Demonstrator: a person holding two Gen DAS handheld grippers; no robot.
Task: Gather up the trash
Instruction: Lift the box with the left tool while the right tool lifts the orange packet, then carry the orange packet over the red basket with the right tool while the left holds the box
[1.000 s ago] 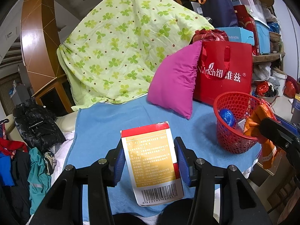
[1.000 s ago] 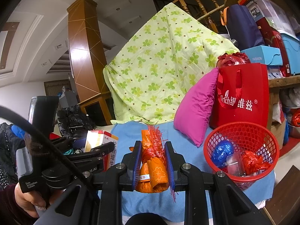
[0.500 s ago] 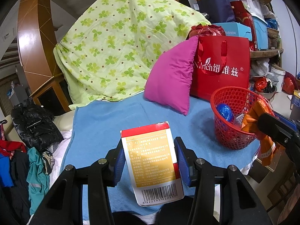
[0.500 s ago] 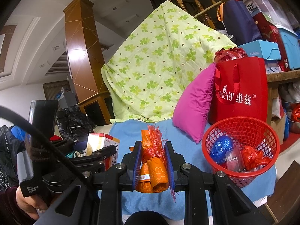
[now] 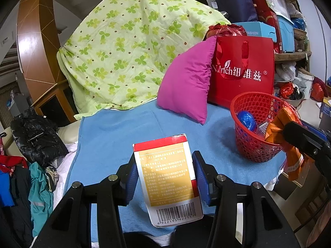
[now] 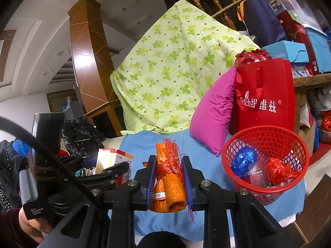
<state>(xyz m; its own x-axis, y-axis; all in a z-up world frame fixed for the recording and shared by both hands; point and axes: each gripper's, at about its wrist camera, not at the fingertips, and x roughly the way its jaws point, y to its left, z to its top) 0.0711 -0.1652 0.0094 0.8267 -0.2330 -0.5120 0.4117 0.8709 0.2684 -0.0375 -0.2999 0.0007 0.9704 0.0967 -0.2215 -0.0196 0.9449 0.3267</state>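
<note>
Left wrist view: left tool (image 5: pixel 165 177) still pinching box (image 5: pixel 168 177); right tool (image 6: pixel 168 177) pinching orange wrapper (image 6: pixel 168 186), basket (image 6: pixel 266 132) nearer.

Your left wrist camera looks forward, close over the blue cloth (image 5: pixel 128 136), basket (image 5: pixel 244 107) at 2 o'clock. Your right wrist camera faces alike, basket (image 6: pixel 229 150) at 3 o'clock. Both share the pillow (image 5: pixel 186 82) and red bag (image 6: pixel 266 95).

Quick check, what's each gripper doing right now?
Left gripper: closed on the red-and-yellow medicine box.
Right gripper: closed on the orange wrapper bundle.
</note>
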